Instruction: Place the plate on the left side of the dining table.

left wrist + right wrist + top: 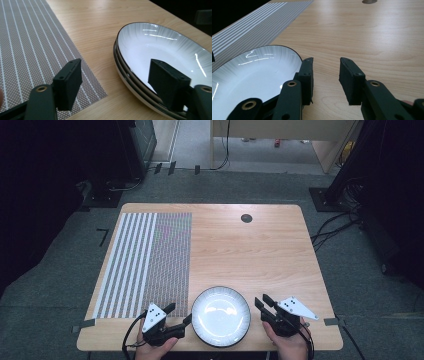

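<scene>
- The plate (221,316) is round and shallow, with a glossy white inside, fine grey lines fanning out toward the edge and a thin dark rim; ceiling light glints off it.
- In the left gripper view the plate (160,47) shows two dark rims, one under the other, so it appears to sit on a second plate of the same kind.
- It stands on the wooden table (260,250) at the near edge, about midway between the two hands.
- The left gripper (179,314) is just beside the plate's left side. Its jaws stand wide apart: one is over the plate's rim, the other is over the corner of the mat, and neither pad presses on anything.
- The right gripper (263,300) is just beside the plate's right side. Its jaws are partly apart with bare wood between them; one jaw stands close by the rim of the plate (254,75), and whether it touches cannot be told.
- A woven placemat (145,265), grey with white stripes on its left half, covers the table's left part; its near corner lies close to the plate.
- A small dark round hole (246,218) sits near the table's far edge, well apart from the plate.
</scene>
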`<state>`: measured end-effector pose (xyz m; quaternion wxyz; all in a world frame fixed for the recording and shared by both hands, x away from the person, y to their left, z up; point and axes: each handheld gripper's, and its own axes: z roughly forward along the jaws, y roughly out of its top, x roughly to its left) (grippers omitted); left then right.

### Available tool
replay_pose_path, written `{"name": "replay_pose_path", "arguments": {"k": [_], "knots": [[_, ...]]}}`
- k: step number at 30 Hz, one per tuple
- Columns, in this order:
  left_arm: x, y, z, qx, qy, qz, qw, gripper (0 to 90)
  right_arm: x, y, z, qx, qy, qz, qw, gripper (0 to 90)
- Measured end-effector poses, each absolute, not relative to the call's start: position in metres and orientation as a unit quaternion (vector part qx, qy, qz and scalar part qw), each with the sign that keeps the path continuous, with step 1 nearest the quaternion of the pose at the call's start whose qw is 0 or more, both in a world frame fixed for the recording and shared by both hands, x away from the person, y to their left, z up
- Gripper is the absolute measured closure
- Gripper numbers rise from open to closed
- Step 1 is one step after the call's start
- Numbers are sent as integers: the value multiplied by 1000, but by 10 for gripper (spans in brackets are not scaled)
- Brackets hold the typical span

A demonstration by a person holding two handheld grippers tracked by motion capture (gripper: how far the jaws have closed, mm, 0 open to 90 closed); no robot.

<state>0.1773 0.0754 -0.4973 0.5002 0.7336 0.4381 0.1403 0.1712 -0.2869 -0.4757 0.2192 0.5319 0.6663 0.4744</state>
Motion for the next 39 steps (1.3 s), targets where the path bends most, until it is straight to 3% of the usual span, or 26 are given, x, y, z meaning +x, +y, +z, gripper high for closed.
{"name": "replay_pose_path", "arguments": {"k": [9,12,13,18,32,39], "knots": [[174,68,-500,740,428,135,501,372,172,-280,-481,538,667,482,184,725],[175,67,-501,745,425,128,498,449,172,-281,-481,545,662,490,159,767],[177,68,-501,749,417,111,503,575,173,-281,-481,550,662,489,144,788],[177,67,-502,755,406,92,507,634,174,-277,-484,566,666,467,131,799],[177,65,-503,760,399,88,506,624,175,-271,-487,588,665,451,93,836],[175,61,-504,765,392,91,503,625,174,-264,-485,596,664,438,110,854]]}}
